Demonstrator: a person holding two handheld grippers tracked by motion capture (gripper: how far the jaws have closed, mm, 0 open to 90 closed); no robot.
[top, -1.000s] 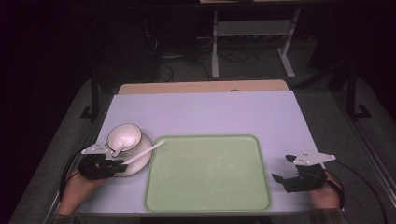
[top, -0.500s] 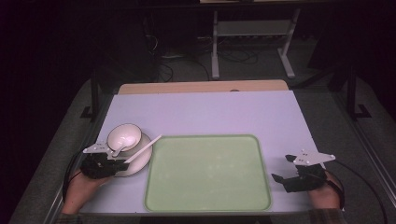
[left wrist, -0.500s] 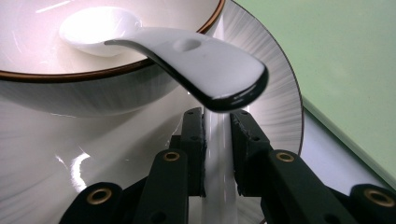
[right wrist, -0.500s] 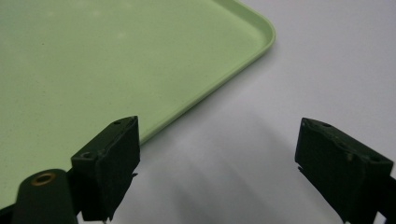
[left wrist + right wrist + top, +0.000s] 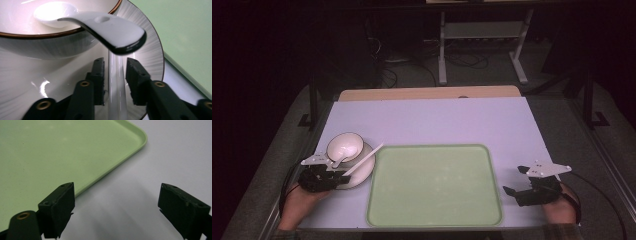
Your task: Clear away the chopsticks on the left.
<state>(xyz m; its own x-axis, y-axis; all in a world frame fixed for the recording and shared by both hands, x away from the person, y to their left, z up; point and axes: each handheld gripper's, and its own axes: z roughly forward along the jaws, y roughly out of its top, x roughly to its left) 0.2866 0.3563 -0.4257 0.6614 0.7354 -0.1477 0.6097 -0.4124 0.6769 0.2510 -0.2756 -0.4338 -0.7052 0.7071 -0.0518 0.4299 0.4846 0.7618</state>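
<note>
1. Left tool (image 5: 343, 175) sits at the left edge of the desk (image 5: 437, 120), held by the person's left hand (image 5: 298, 202); its jaws were just opening
2. In left gripper view the white stick (image 5: 115, 82) runs between the pads w/ a small gap on both sides, so the jaws are slightly spread, not pinching it
3. The stick lies on the plate (image 5: 362, 170), its far end goes over the rim toward the green tray (image 5: 434, 185)
4. A white bowl (image 5: 345, 146) stands on the plate; a white spoon (image 5: 100, 25) rests in it, handle sticking out over the bowl rim above the stick
5. Right tool (image 5: 516, 184) rests on the desk just beside the tray's right edge, jaws spread wide, nothing between them
6. Plate is just beside the tray's left edge
</note>
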